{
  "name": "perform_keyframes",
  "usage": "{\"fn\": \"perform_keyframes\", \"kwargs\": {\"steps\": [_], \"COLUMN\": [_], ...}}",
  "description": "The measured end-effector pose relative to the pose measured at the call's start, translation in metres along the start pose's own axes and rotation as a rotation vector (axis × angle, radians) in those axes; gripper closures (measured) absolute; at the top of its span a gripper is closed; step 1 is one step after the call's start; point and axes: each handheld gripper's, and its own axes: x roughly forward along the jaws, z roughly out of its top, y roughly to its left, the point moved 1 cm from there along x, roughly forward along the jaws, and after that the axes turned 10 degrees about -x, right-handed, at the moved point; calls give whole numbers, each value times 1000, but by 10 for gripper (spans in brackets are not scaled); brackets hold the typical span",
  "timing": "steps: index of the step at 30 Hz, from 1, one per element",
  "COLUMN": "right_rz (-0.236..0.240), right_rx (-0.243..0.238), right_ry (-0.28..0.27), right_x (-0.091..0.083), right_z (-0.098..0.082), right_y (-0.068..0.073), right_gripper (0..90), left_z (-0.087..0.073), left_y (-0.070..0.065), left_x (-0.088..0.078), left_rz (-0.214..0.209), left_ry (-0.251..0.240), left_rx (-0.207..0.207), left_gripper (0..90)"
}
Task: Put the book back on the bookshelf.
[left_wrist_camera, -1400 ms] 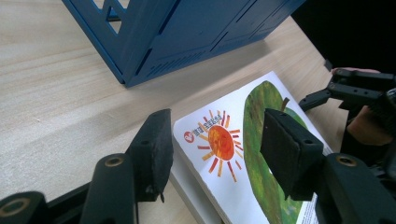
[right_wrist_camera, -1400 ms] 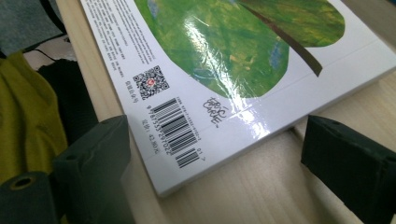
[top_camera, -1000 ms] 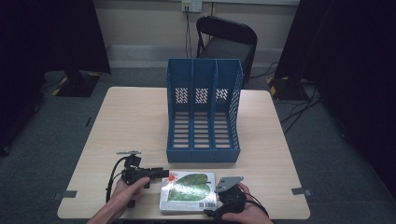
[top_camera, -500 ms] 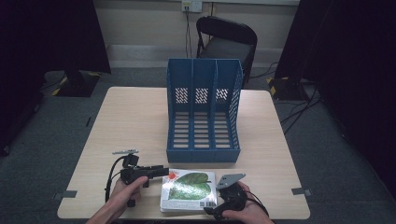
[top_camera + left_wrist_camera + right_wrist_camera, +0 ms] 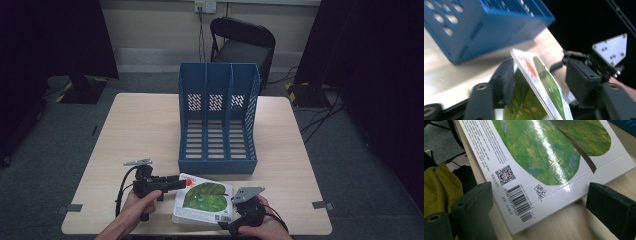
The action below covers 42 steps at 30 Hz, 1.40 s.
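Glossy green-leaf book (image 5: 204, 204), white border, barcode

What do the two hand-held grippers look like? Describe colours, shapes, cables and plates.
Both are black. The left hand-held gripper has thick block-shaped jaws, a looping black cable and a grey three-cornered plate. The right hand-held gripper carries the same grey plate, dotted with screws. The forearms are bare.

Book (image 5: 204, 203): on table (image 5: 140, 130), near edge, just before file rack (image 5: 218, 120).
Left gripper (image 5: 183, 183): at book's left corner.
Right gripper (image 5: 239, 212): at book's right corner.
Chair (image 5: 242, 44): behind table.
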Motion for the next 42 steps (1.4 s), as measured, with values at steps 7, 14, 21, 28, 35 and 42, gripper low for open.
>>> {"fn": "perform_keyframes", "kwargs": {"steps": [7,14,21,28,35,42], "right_rz": [-2,-2,-2,6,19,-26], "right_rx": [-2,-8,-19,-7,6,71], "right_ry": [3,-5,-11,-23,-31,-43], "right_x": [0,4,8,10,3,-3], "right_z": [0,3,6,7,7,3], "right_y": [0,0,-1,-3,-6,-17], "right_gripper": [62,62,69,66,132,133], "left_z": [-2,-6,-13,-10,-8,-9], "left_y": [-4,-2,0,2,-6,-13], "left_x": [8,16,30,28,25,24], "left_rz": [53,63,126,89,95,99], "left_ry": [55,116,234,212,202,187], "left_rx": [41,38,79,70,155,234], "left_gripper": [438,491,473,561,586,587]}}
